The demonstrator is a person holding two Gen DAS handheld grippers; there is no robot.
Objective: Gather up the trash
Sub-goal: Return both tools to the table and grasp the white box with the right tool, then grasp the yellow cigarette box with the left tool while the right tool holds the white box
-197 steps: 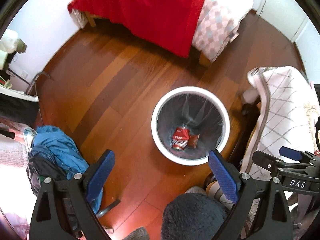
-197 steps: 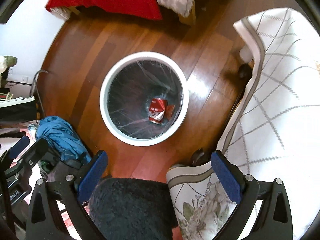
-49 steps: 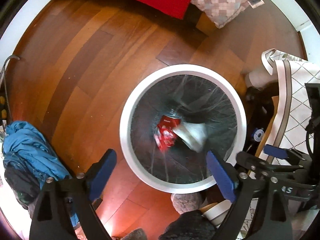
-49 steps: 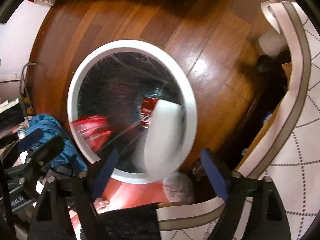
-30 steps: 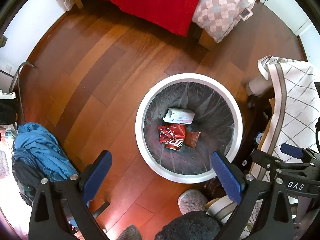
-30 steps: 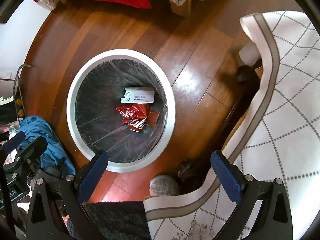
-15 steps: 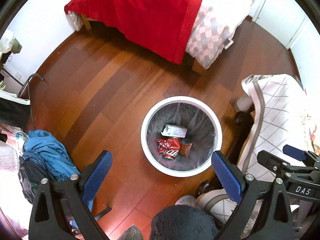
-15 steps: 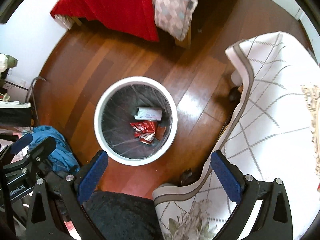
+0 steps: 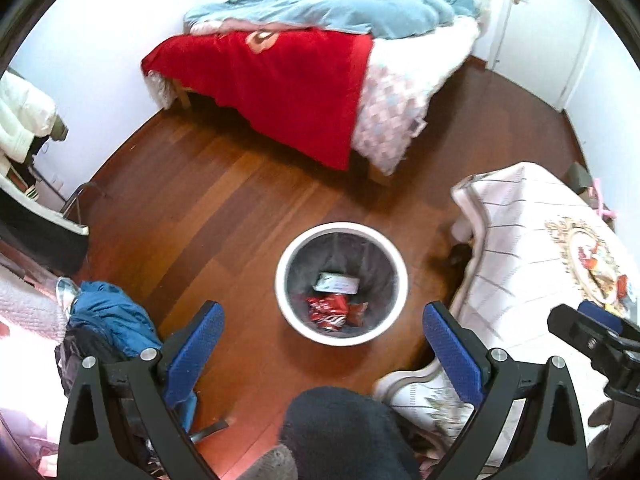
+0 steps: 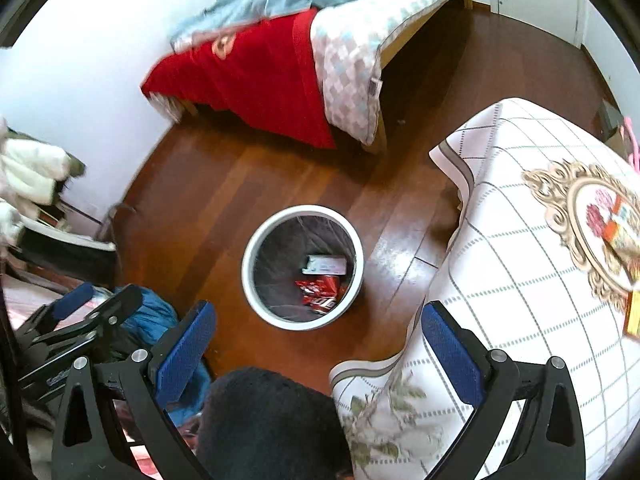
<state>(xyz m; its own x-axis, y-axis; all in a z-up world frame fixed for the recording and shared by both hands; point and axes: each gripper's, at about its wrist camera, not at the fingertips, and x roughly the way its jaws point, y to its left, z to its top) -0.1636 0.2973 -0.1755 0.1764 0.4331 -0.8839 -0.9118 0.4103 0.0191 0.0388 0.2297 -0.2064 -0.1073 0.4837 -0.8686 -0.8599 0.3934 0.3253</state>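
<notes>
A white round trash bin (image 9: 288,256) with a clear liner stands on the wooden floor; it also shows in the right wrist view (image 10: 250,256). Inside lie a white carton (image 9: 336,283) (image 10: 325,265), a red can and red wrapper (image 9: 327,309) (image 10: 319,291). My left gripper (image 9: 324,336) is open and empty, high above the bin. My right gripper (image 10: 318,332) is open and empty, also high above it. More small items lie on the cloth-covered table (image 10: 520,260) at the right edge (image 10: 622,232).
A bed (image 9: 280,64) with a red blanket stands at the back. A heap of blue clothes (image 9: 112,320) lies at the left. A dark fuzzy slipper (image 9: 340,428) is at the bottom. A white door (image 9: 540,20) is at the back right.
Both grippers have risen and tilted up from the bin, so it looks smaller. About 1.6 s ago a white carton and a red wrapper fell into the bin.
</notes>
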